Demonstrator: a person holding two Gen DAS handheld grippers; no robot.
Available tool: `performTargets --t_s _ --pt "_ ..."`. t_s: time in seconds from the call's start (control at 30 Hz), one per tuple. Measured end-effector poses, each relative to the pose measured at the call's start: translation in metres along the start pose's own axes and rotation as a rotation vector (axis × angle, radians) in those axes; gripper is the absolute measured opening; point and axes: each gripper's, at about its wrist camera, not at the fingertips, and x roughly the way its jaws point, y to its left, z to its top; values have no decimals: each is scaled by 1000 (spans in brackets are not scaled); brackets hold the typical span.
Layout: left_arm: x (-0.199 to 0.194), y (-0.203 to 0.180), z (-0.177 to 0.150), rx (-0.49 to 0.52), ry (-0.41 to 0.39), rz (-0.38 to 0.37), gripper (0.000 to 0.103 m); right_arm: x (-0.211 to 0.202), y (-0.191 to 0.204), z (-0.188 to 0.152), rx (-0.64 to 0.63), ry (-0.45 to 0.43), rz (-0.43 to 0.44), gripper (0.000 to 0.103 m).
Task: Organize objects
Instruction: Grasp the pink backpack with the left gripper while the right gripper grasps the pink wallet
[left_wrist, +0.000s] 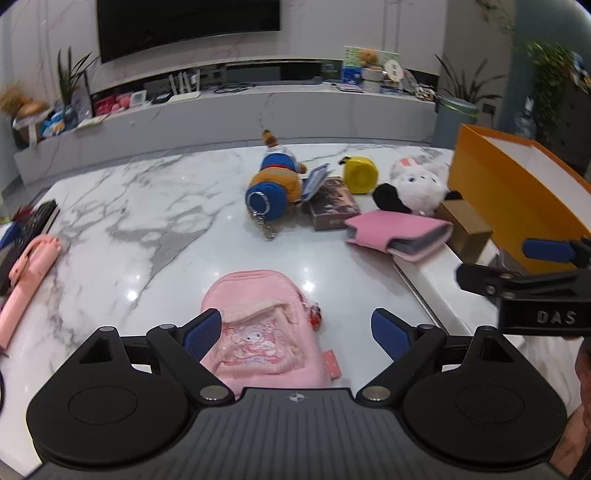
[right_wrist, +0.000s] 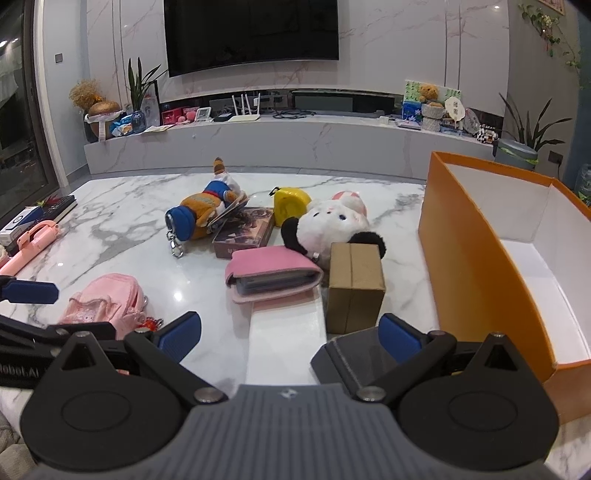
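Note:
My left gripper (left_wrist: 295, 334) is open, its jaws on either side of a small pink plush backpack (left_wrist: 264, 328) lying on the marble table; the backpack also shows in the right wrist view (right_wrist: 105, 304). My right gripper (right_wrist: 290, 336) is open and empty above a white flat box (right_wrist: 286, 332), beside a dark flat item (right_wrist: 351, 360). Ahead lie a pink card wallet (right_wrist: 271, 273), a brown cardboard box (right_wrist: 354, 288), a white panda plush (right_wrist: 332, 225), a yellow case (right_wrist: 290, 203), a dark card box (right_wrist: 245, 230) and a blue-orange plush keychain (right_wrist: 201, 214). An open orange box (right_wrist: 476, 251) stands on the right.
A pink handheld item (left_wrist: 27, 269) and a remote (left_wrist: 35, 221) lie at the table's left edge (left_wrist: 55, 184). A TV console with clutter runs behind the table (right_wrist: 295, 133). The right gripper's fingertips (left_wrist: 546, 249) reach into the left wrist view.

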Motion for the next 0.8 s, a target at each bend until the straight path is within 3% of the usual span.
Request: performTargets --t_s 0.37,0.57,0.8 --pt "14 11 5 -44 22 54 103 12 8 19 -88 -30 -11 102" --pt "27 19 2 -74 61 69 103 22 27 21 -227 -37 24 102" --pt "32 24 3 -100 71 40 103 48 46 37 -290 26 -5 101"
